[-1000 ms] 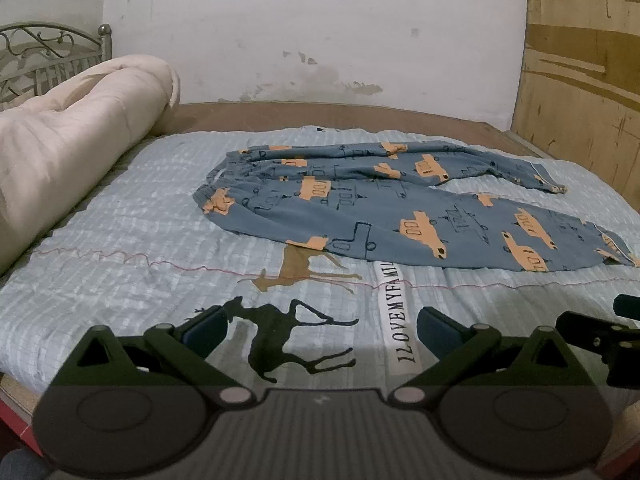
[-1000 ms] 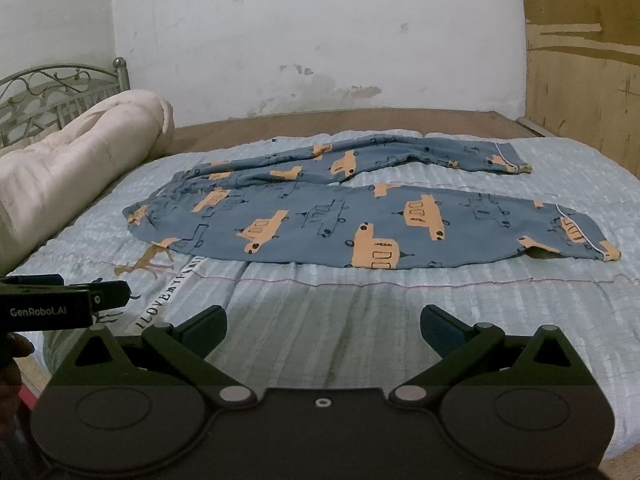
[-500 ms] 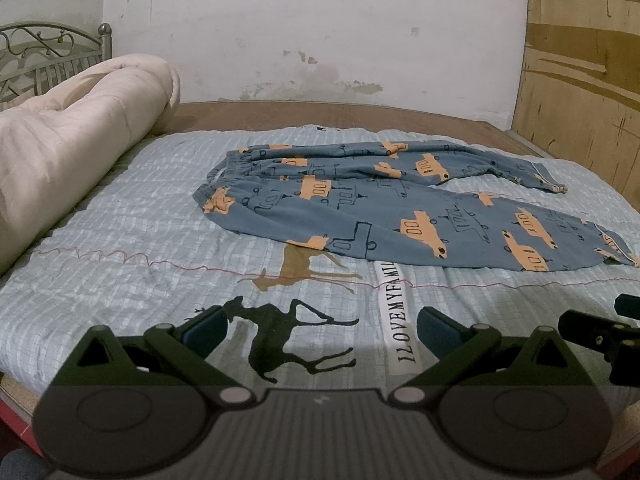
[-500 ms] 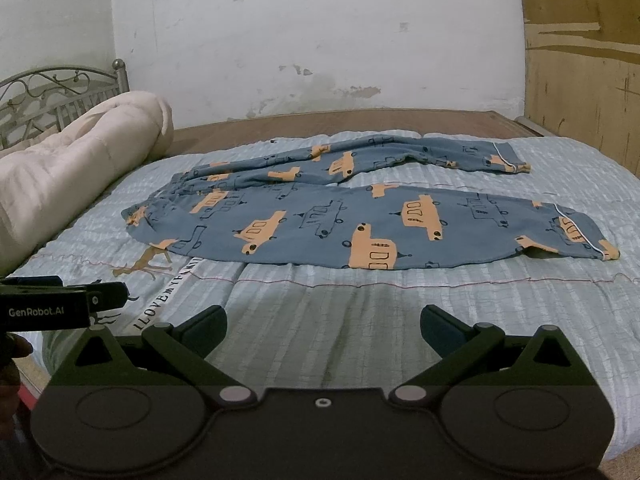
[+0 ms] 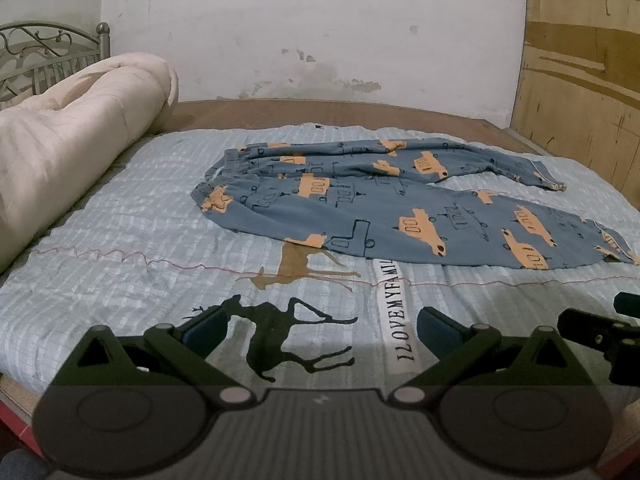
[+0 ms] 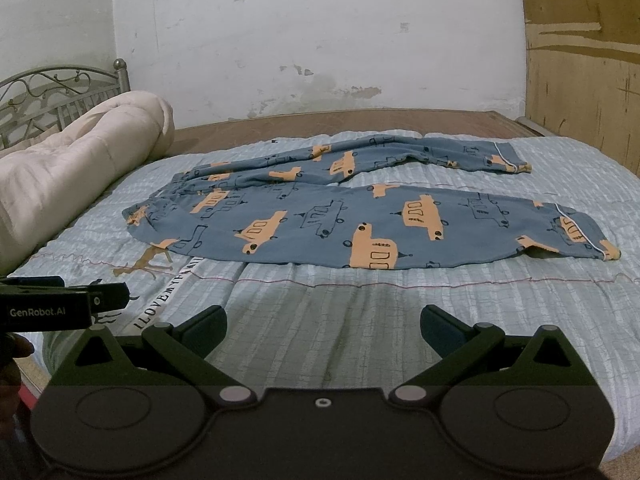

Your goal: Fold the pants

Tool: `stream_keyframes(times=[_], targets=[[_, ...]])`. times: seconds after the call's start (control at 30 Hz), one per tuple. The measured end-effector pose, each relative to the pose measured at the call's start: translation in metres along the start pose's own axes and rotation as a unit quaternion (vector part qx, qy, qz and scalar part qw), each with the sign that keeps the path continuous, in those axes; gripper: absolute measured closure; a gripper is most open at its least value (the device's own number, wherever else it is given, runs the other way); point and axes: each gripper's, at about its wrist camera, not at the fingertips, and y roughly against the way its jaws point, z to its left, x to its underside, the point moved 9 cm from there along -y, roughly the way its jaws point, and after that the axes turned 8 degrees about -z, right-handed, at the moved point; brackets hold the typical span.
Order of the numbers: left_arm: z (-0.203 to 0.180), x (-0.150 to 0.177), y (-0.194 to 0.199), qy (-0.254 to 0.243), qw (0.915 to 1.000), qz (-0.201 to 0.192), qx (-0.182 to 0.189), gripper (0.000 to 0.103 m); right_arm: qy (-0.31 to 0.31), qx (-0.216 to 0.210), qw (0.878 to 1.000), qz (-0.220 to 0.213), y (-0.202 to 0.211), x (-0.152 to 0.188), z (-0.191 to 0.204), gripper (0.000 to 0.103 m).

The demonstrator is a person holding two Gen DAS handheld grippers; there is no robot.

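Left wrist view: almost nothing has shifted; the pants [image 5: 400,216] lie spread, unfolded.
Left gripper [image 5: 320,326] and right gripper [image 6: 324,322], both released and empty, hold short; the nearest leg lies at twelve o'clock.

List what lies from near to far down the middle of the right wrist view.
Right gripper, open over the bedspread → the near pants leg → the far pants leg → the wooden bed edge → the white wall.
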Motion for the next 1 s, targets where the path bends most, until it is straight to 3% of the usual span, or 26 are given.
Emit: stream_keyframes(times=[0.57,0.83,1.0], targets=[[-0.003,-0.007,-0.003,-0.010,0.9999,0.010,0.001,0.001,0.006,-0.010,1.000,-0.013,0.001,-0.005,0.003,0.001],[0.009,-0.072,-0.039,-0.020,0.9995,-0.018,0.016,0.001,0.023,-0.092,0.995,-0.043,-0.022,-0.047,0.006,0.001],[0.025,-0.113,-0.097,-0.023,0.9992,-0.006,0.033,0.001,0.032,-0.144,0.989,-0.012,-0.078,-0.083,0.001,0.001]])
